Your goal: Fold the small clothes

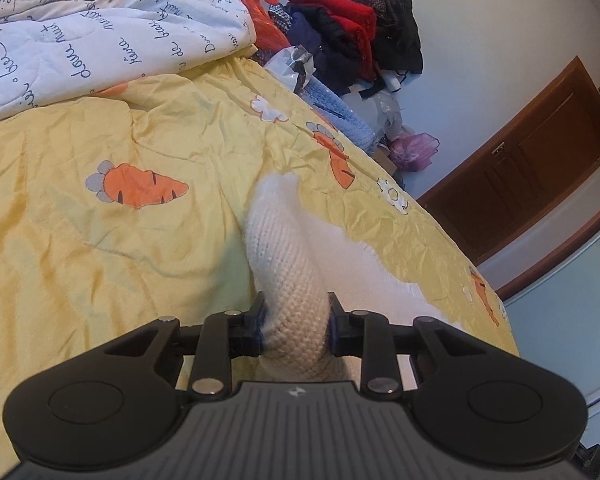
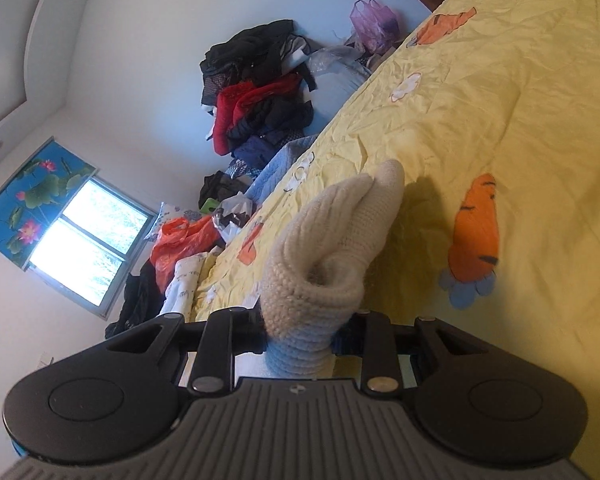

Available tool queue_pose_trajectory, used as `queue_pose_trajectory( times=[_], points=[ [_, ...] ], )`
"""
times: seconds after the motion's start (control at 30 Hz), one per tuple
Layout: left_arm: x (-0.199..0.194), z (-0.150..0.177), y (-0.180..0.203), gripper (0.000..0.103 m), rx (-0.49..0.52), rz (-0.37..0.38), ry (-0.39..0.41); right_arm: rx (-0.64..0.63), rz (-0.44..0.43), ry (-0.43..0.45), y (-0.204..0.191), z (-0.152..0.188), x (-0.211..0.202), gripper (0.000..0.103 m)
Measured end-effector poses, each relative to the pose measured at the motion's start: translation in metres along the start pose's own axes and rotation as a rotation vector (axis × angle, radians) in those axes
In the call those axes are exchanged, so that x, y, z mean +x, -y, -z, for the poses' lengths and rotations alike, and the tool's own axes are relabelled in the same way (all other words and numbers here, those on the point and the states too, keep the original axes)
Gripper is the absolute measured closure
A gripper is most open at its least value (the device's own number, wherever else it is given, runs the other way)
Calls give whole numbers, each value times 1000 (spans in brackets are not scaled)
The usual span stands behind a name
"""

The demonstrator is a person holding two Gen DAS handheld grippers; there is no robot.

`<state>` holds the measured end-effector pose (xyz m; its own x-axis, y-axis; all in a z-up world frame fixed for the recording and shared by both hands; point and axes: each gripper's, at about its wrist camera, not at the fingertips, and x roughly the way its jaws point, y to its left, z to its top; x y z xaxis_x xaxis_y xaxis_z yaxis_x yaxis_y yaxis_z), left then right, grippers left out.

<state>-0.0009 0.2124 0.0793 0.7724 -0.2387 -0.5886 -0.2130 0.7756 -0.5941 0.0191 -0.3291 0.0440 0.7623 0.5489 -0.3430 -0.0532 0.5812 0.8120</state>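
Left wrist view, garment: a cream knitted piece (image 1: 284,248), chunky and ribbed in even rows of loops, bunched into a thick roll; its far end is a fuzzy white tip lying on the bed.
Left wrist view, grip: the left gripper (image 1: 296,326) is pinching the near end of the knit, black fingers (image 1: 256,322) pressed into both sides of the roll, which rises from the jaws and runs away across the sheet.
Right wrist view, garment: the same cream knit (image 2: 332,248) curls into a soft funnel with a hollow mouth; the near part is coarse ribbing, the far part a finer, smoother weave ending in a rounded tip.
Right wrist view, grip: the right gripper (image 2: 306,332) is closed on the thick ribbed edge, the fabric bulging above the jaws and hiding most of the fingertips.
Bed: a yellow sheet (image 1: 100,264), thin and heavily creased, printed with orange carrots (image 1: 140,190) and white flowers; the knit lies near its right edge in the left wrist view.
Quilt: white quilted cover with dark handwriting print (image 1: 100,36), crumpled at the far left.
Clothes pile: red, black and navy garments (image 1: 356,28) heaped beyond the bed's far edge, with an orange plastic bag (image 2: 180,240) and a purple bag (image 1: 414,152) nearby.
Room: brown wooden door (image 1: 532,164); bright window (image 2: 88,240) under a lotus-print blind.
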Motion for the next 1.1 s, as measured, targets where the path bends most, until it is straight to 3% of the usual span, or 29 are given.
queue_pose_trajectory(
  times=[0.27, 0.5, 0.63, 0.7, 0.73, 0.77, 0.8, 0.83, 0.9, 1.0, 1.1],
  points=[
    [-57, 43, -24, 77, -2, 17, -49, 40, -15, -7, 12, 45, -70, 73],
    [-85, 74, -58, 81, 42, -54, -71, 90, 20, -48, 28, 91, -114, 72],
    [-104, 77, -66, 80, 158, -188, -13, 41, 177, -66, 35, 95, -114, 54],
    [-120, 69, -66, 77, 191, -193, 62, -14, 185, -22, 27, 87, -126, 39],
    [-123, 63, -62, 70, 213, -194, 95, -56, 182, 25, 22, 79, -135, 26],
    [-122, 57, -58, 62, 234, -196, 114, -99, 173, 66, 17, 69, -140, 18],
    [-118, 49, -52, 41, 256, -191, 128, -133, 170, 87, 13, 58, -140, 16],
    [-109, 41, -44, 27, 289, -177, 147, -170, 171, 87, 8, 43, -134, 16],
    [-86, 28, -26, 26, 353, -165, 153, -250, 190, 50, 0, 17, -112, 16],
    [-32, 8, 2, 26, 437, -140, 98, -375, 251, -36, -8, -14, -55, 16],
    [26, -5, 18, 26, 483, -174, -7, -421, 313, -129, -5, -28, 0, 17]
  ],
)
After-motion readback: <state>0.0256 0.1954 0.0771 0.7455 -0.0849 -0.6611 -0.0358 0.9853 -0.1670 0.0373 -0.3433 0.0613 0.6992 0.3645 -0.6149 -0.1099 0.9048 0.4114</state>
